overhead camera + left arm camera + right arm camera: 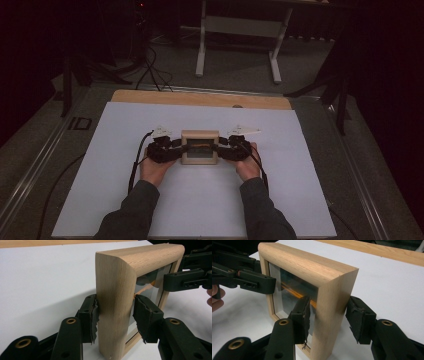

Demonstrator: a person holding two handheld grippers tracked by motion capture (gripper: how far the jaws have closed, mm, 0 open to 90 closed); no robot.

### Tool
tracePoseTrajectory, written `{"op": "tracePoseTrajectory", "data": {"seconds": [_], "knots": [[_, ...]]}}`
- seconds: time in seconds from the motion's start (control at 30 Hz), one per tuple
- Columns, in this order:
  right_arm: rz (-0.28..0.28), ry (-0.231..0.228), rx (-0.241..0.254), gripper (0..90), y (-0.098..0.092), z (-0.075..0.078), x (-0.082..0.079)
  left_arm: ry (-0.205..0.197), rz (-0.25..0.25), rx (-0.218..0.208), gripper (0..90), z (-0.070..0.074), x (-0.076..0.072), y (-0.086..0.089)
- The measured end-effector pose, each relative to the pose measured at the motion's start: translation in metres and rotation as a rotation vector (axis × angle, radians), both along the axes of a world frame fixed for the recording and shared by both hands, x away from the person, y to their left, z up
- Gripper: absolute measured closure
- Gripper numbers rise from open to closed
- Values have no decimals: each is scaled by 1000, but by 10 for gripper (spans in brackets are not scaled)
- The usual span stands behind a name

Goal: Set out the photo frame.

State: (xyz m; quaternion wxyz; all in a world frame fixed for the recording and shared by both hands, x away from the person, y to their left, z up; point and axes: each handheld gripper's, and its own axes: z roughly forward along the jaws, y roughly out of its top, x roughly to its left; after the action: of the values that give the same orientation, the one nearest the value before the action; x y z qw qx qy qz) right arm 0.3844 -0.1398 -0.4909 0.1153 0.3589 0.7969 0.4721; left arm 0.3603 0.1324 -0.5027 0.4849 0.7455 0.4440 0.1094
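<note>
From above, a small square pale-wood picture frame with a glass front [199,147] stands upright on the white sheet covering the table [125,150], its long axis running left to right between the two hands. The left gripper [176,146] meets its left end, the right gripper [223,145] its right end, both equally near.

In the left gripper view, the jaws straddle the frame's near side post [113,302], pads pressed on both faces.

In the right gripper view, the jaws flank the opposite post [332,312]; the left pad touches, while the right pad stands just clear, so the grip looks released.
</note>
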Motion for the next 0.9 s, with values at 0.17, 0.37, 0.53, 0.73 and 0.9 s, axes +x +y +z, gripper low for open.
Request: {"op": "tracePoseTrajectory", "data": {"seconds": [0.17,0.37,0.53,0.73,0.9], "knots": [[0,-2,-1,535,0,0,0,-1,-1,-2,542,0,0,-1],[0,-1,-2,533,0,0,-1,6,-5,-11,530,-1,1,-1],[-2,-7,1,532,-1,1,-1,9,-8,-9,506,-1,0,-1],[0,-9,-2,511,-4,4,-4,10,-12,-2,457,2,-2,1],[-1,-26,-9,474,-5,7,-8,-9,-10,5,435,7,-6,4]]}}
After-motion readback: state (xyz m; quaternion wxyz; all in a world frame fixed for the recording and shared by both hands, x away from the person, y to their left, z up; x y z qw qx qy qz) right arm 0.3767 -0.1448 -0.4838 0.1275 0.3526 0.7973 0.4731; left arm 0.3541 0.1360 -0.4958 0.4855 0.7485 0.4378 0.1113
